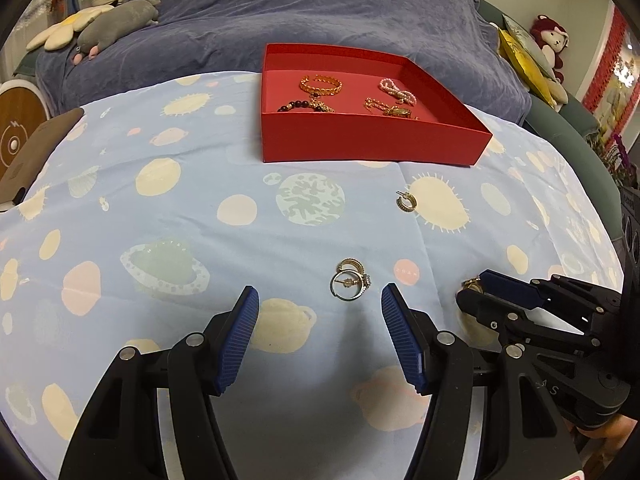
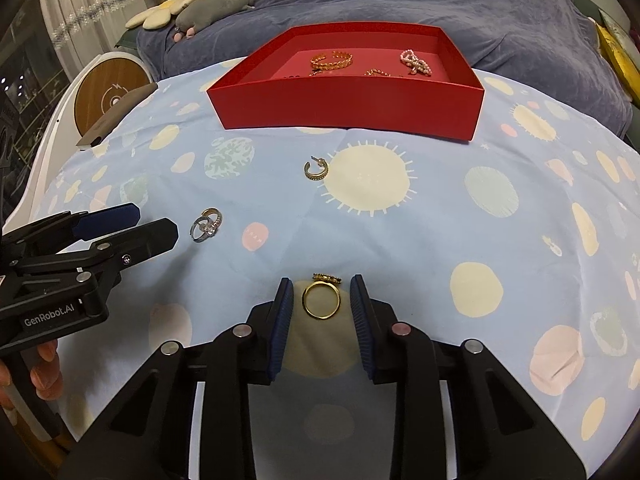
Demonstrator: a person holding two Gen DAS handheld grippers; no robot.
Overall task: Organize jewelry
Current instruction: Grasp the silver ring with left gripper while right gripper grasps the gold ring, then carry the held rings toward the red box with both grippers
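A red box (image 1: 360,142) (image 2: 348,106) on the blue planet-print cloth holds a gold bangle (image 1: 321,85), a pearl bracelet (image 1: 398,91), a dark bead bracelet (image 1: 298,105) and a gold chain (image 1: 390,110). My left gripper (image 1: 320,304) is open, just short of a silver ring cluster (image 1: 350,280) (image 2: 206,225). My right gripper (image 2: 322,286) is open around a gold ring (image 2: 321,298) lying on the cloth, pads apart from it. The right gripper also shows in the left view (image 1: 474,290). A gold hoop earring (image 1: 407,201) (image 2: 316,169) lies between the box and the grippers.
A grey-blue blanket (image 1: 320,12) lies behind the box with plush toys (image 1: 116,26) at the far left. A round wooden disc (image 2: 106,94) and a dark flat case (image 2: 116,116) sit at the cloth's left edge. Yellow cushions (image 1: 524,60) are at the far right.
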